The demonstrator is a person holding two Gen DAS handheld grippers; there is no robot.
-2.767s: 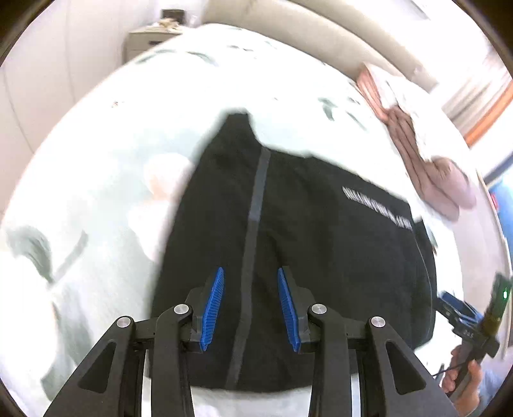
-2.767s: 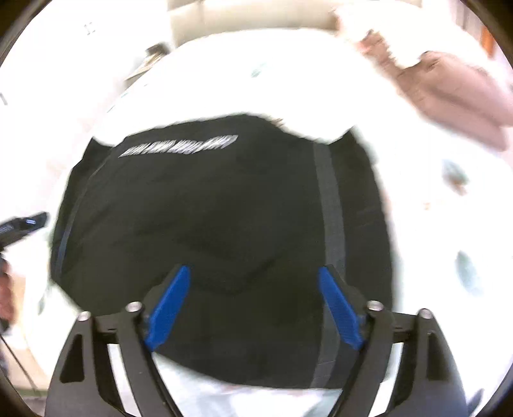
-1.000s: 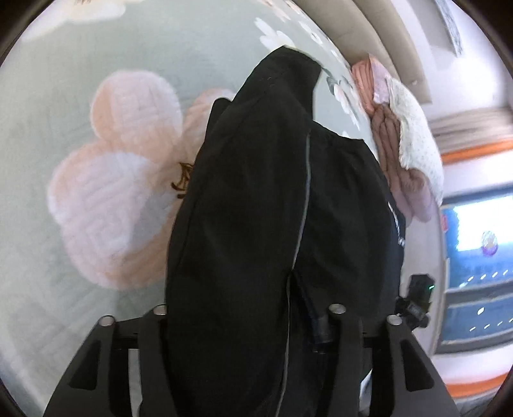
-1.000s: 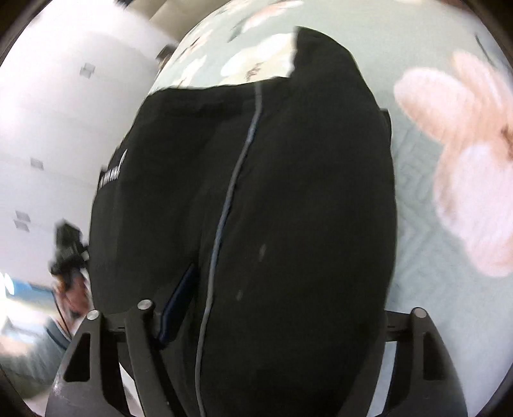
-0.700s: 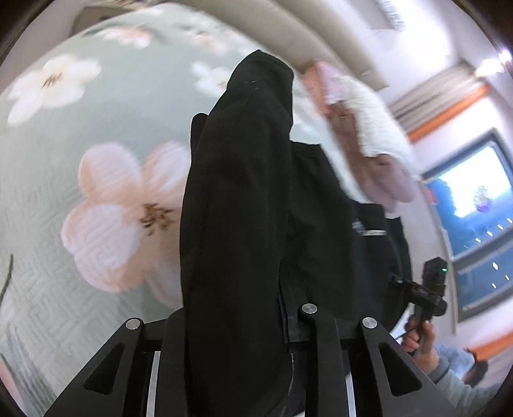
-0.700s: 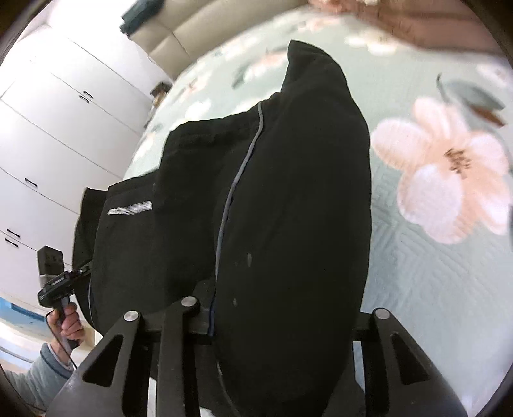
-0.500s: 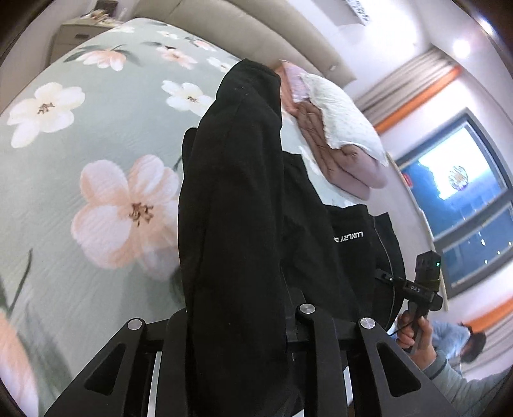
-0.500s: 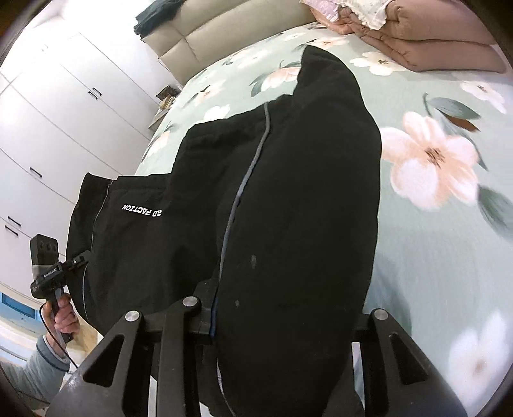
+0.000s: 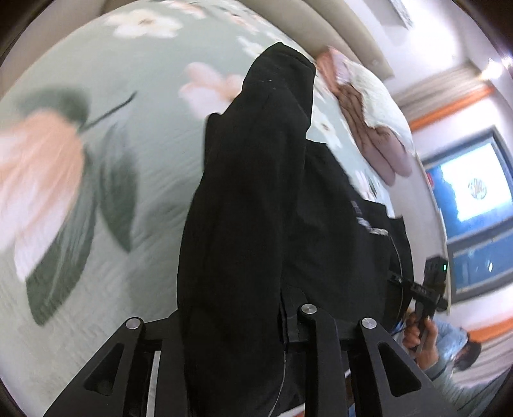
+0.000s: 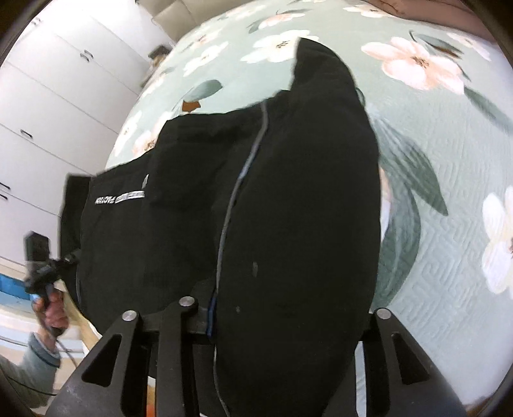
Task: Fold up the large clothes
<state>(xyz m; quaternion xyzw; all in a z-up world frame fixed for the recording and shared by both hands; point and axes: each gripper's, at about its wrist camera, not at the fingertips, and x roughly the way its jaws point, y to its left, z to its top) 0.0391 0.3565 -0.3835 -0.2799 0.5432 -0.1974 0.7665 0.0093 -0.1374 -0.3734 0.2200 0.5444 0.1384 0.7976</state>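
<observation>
Now both tongs are holding the black garment [image 9: 243, 199] above the bed [image 9: 134, 166] with the green flowered cover. The left tongs [image 9: 234, 324] are pinching a thick fold of its cloth, and their jaws are opening a little. The right tongs [image 10: 282, 317] are also pinching the cloth, jaws opening too. The rest of the garment is lying on the bed.

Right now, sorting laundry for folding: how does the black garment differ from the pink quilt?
The black garment has a grey stripe and white lettering; the pink quilt is plain. The garment lies loose, its near end lifted; the quilt sits folded by the headboard under a white pillow. Both are on the bed.
</observation>
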